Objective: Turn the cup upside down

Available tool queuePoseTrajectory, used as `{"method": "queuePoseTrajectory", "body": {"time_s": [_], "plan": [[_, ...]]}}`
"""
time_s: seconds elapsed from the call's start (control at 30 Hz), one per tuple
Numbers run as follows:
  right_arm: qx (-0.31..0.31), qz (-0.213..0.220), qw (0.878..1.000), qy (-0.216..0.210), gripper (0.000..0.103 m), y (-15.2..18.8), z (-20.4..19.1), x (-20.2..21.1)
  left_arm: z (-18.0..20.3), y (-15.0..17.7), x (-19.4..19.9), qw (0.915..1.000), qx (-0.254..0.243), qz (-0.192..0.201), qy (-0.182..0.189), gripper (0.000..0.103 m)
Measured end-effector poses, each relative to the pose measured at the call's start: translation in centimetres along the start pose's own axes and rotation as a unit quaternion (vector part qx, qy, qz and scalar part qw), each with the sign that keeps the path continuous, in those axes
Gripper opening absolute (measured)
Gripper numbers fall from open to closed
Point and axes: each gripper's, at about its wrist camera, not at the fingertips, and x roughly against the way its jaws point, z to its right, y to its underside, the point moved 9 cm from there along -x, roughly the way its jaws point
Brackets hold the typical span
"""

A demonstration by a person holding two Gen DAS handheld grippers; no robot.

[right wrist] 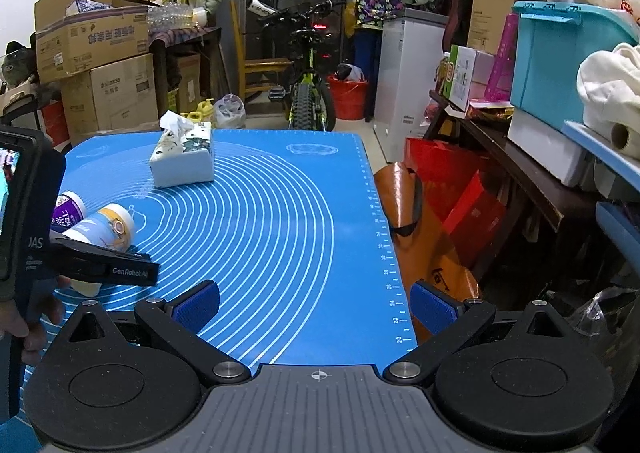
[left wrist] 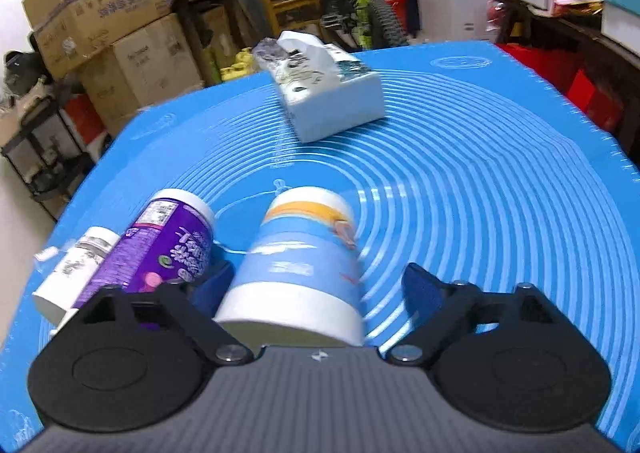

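A light-blue paper cup [left wrist: 298, 265] with a white and yellow band lies tilted between the fingers of my left gripper [left wrist: 316, 289]. The jaws stand wide apart and the right pad [left wrist: 422, 289] is clear of the cup; the left pad [left wrist: 214, 285] is close beside it. The cup's wide rim faces the camera. In the right wrist view the cup [right wrist: 108, 229] shows at the left behind the left gripper's arm [right wrist: 108, 265]. My right gripper [right wrist: 316, 305] is open and empty over the blue mat [right wrist: 280, 233].
A purple cup [left wrist: 160, 249] and a small white bottle [left wrist: 76, 273] lie just left of the blue cup. A tissue pack [left wrist: 328, 89] sits further back on the mat. The table's right edge [right wrist: 384, 233] drops to bags on the floor.
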Motion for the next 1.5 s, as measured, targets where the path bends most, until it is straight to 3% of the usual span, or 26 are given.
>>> {"method": "queuePoseTrajectory", "body": {"time_s": [0.13, 0.3, 0.4, 0.6, 0.73, 1.03, 1.37, 1.5], "plan": [[-0.001, -0.003, 1.000, -0.001, 0.101, 0.1, -0.3, -0.1, -1.0, 0.1, 0.0, 0.9998, 0.014, -0.008, -0.009, 0.067], [-0.003, -0.001, 1.000, -0.002, 0.101, 0.2, -0.5, 0.3, -1.5, 0.4, 1.0, 0.9984, 0.036, -0.038, 0.022, 0.066], [-0.006, 0.001, 1.000, -0.004, 0.101, 0.4, -0.6, 0.9, -1.5, 1.0, 2.8, 0.9979, 0.041, -0.037, 0.034, 0.066], [-0.008, -0.003, 1.000, -0.005, 0.101, 1.2, -0.8, 2.0, -0.3, 2.9, 7.8, 0.9927, 0.062, -0.036, 0.097, 0.066], [-0.008, -0.009, 1.000, -0.006, 0.101, 1.9, -1.1, 2.6, 1.1, 4.4, 9.1, 0.9887, 0.072, -0.042, 0.124, 0.066], [-0.005, -0.024, 1.000, 0.000, 0.101, 3.2, -1.0, 3.3, 2.8, 4.9, 7.6, 0.9925, 0.054, -0.033, 0.105, 0.065], [-0.001, -0.028, 1.000, -0.001, 0.101, 3.4, -1.2, 3.5, 2.3, 5.5, 7.8, 0.9921, 0.056, -0.033, 0.107, 0.066], [0.001, -0.027, 1.000, -0.001, 0.101, 3.2, -1.3, 3.7, 2.2, 5.3, 8.2, 0.9922, 0.052, -0.031, 0.110, 0.077]]}}
